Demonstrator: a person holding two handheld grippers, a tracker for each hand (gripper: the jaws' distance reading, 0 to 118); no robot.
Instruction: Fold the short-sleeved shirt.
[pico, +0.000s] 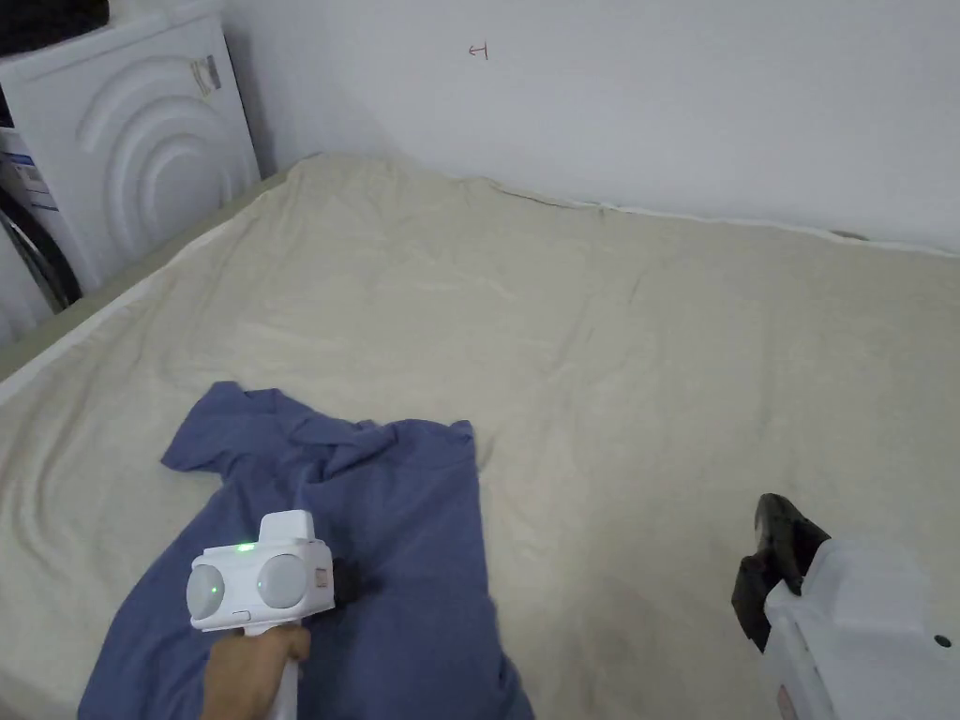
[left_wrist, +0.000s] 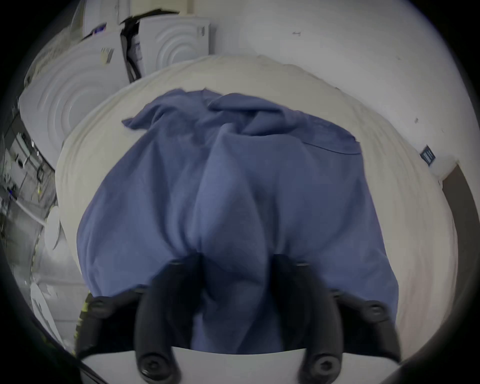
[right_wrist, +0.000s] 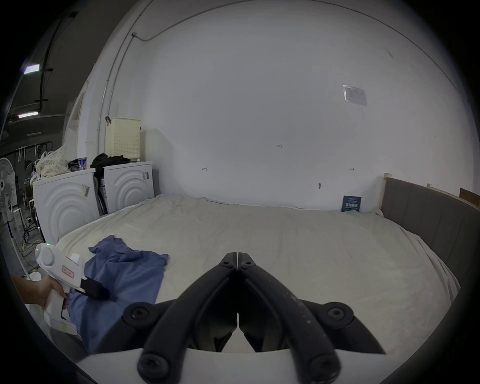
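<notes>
Left gripper (left_wrist: 235, 259) is seen in its own view with its jaws set apart and a bunched ridge of the blue shirt (left_wrist: 233, 181) gathered between them; whether both jaws press on the cloth cannot be told, since that view is blurred. Right gripper (right_wrist: 237, 256) is held above bare sheet with its jaws pressed together on nothing.

The shirt is found crumpled near the bed's (pico: 656, 356) left edge at the near side. Its long axis is judged to run from the near edge away toward the wall, with a sleeve splayed toward the left edge. It lies directly under the left gripper and well apart, to the left, from the right one, so the left hand is the nearer, and any spreading would call for the right to be brought across.

From the right gripper view, the left gripper's (right_wrist: 97, 292) nose is shown low against the cloth, side-on. From the head view, the shirt's (pico: 375, 525) near portion is seen running out of frame.
</notes>
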